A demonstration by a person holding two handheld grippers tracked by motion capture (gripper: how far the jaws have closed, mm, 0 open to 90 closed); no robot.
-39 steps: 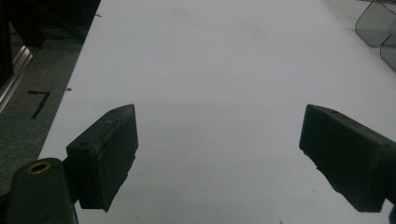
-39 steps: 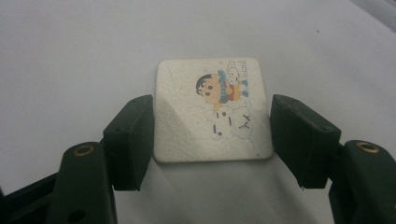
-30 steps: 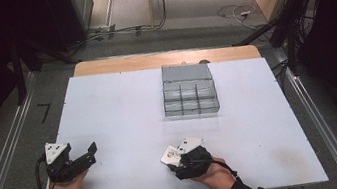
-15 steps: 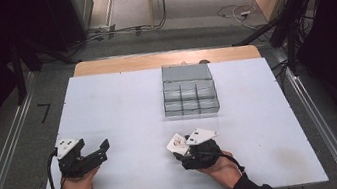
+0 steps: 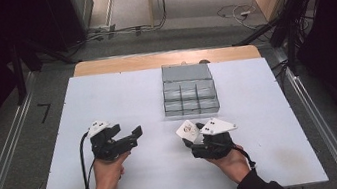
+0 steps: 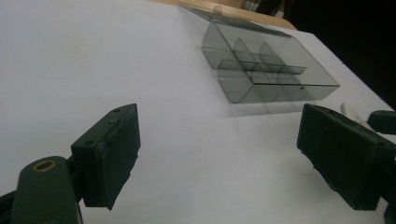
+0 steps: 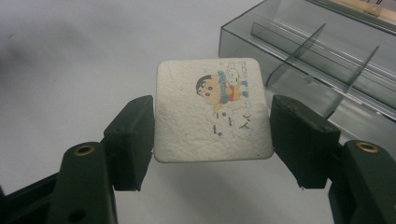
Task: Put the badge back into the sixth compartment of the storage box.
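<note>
A white square card (image 7: 212, 109) with a cartoon print sits flat between the jaws of my right gripper (image 7: 215, 125), which is shut on its two side edges. In the high view the card (image 5: 187, 130) is held just above the table, a little in front of the clear grey compartment box (image 5: 190, 94). The box (image 7: 327, 51) lies close ahead to the right, its dividers visible. My left gripper (image 5: 129, 133) is at the table's front left, open, with bare table between its jaws (image 6: 224, 140). It looks toward the box (image 6: 266, 70).
The white table (image 5: 121, 96) has a wooden strip along its far edge (image 5: 161, 59). Metal rails run along both sides on the floor. Cables lie on the floor beyond the table. The right gripper (image 6: 380, 121) shows at the right edge of the left gripper view.
Both hands have moved forward and inward toward the box. The right gripper keeps hold of the card; the left stays open.
</note>
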